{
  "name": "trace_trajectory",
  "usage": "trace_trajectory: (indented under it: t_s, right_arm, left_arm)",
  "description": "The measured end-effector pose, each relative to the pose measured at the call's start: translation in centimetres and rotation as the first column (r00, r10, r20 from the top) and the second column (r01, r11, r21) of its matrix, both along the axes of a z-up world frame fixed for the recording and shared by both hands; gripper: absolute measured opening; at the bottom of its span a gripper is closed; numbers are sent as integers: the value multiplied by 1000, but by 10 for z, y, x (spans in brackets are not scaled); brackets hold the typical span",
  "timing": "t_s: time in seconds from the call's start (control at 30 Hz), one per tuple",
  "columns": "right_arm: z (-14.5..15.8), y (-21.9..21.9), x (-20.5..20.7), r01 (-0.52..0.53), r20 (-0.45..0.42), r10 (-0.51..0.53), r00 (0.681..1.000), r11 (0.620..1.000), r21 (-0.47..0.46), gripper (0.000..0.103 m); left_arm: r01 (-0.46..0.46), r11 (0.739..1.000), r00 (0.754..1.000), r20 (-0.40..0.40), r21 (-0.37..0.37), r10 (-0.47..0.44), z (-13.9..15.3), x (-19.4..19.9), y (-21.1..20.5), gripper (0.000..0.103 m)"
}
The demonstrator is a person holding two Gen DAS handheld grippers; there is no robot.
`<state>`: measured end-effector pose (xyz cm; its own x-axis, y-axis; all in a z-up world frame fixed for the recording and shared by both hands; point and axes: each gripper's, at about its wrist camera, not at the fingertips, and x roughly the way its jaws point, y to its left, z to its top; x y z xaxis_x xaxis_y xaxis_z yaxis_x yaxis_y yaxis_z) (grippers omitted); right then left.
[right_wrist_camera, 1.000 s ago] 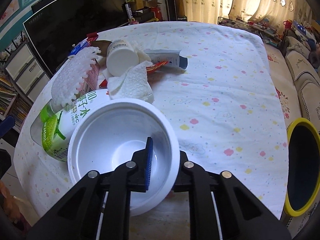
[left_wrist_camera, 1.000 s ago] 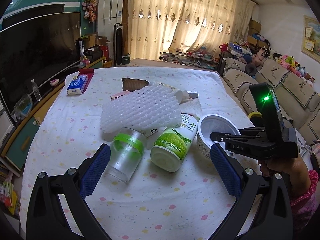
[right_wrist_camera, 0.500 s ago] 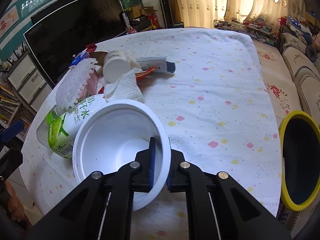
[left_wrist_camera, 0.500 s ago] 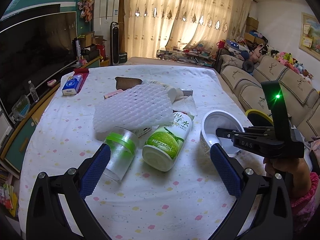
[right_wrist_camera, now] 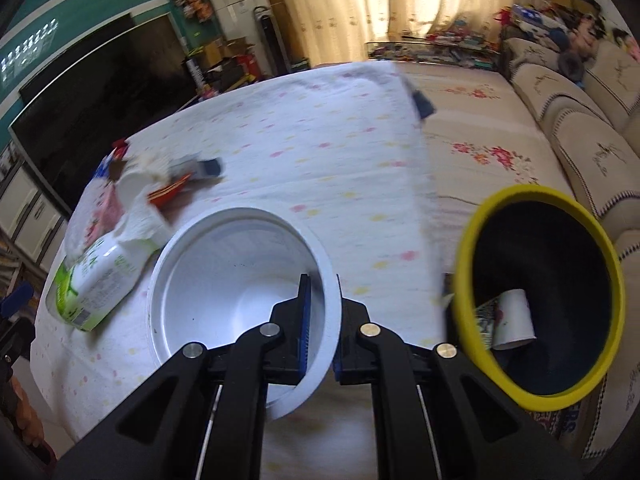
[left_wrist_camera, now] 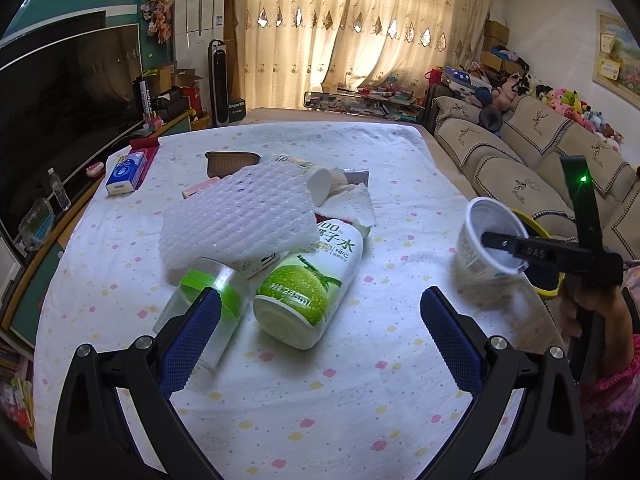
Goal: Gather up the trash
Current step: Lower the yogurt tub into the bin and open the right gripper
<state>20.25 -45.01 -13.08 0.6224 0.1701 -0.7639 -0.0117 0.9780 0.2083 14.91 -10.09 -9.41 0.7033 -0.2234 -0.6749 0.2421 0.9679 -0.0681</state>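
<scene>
Gripping: right gripper [right_wrist_camera: 320, 312], its two fingers clamped together on the wall of the white cup [right_wrist_camera: 240, 280], one blue pad inside the cup and the other outside.
Cup position: lifted clear of the table [left_wrist_camera: 360, 400], at the table's right edge in the left wrist view, tilted so its open mouth faces the camera [left_wrist_camera: 490, 240].
Cup contents: the interior looks bare white (a few dark specks show on the wall).
Trash bin: black with a yellow rim [right_wrist_camera: 536, 196], just beyond the table's right edge, close beside the held cup; a white paper cup [right_wrist_camera: 514, 320] and a printed wrapper lie at its bottom.
Left gripper: [left_wrist_camera: 320, 340] fingers spread wide apart, nothing between the pads, above the near part of the table.
Green bottle: [left_wrist_camera: 312, 288] lying on its side near the table's middle, base toward the near edge.
Clear cup: [left_wrist_camera: 208, 304] with a green band, lying on its side just left of the green bottle, partly behind the left finger.
Foam sheet: [left_wrist_camera: 240, 216] white netted padding resting over the tops of the bottle and clear cup.
Behind the foam: a white bottle [left_wrist_camera: 316, 180], crumpled tissue [left_wrist_camera: 352, 208] and a brown tray [left_wrist_camera: 232, 160] (all toward the table's middle).
Far left corner: blue tissue pack [left_wrist_camera: 126, 172].
Image quality: right wrist view is motion-blurred away from the gripper.
</scene>
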Motion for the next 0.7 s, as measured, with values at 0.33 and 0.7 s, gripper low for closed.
trace_trajectory:
  t_s: [0.33,0.7]
  right_arm:
    - [-24,-123,-3,308,-45,-309,950,951,-35,9]
    - [-85,-173,21,401,-186,-415,891,910,-109,9]
  left_arm:
    - [19,1000,999,-38,10,-19,-10,13,-15,98]
    - [27,999,998,-55,28,-25,-15,18,-26,98]
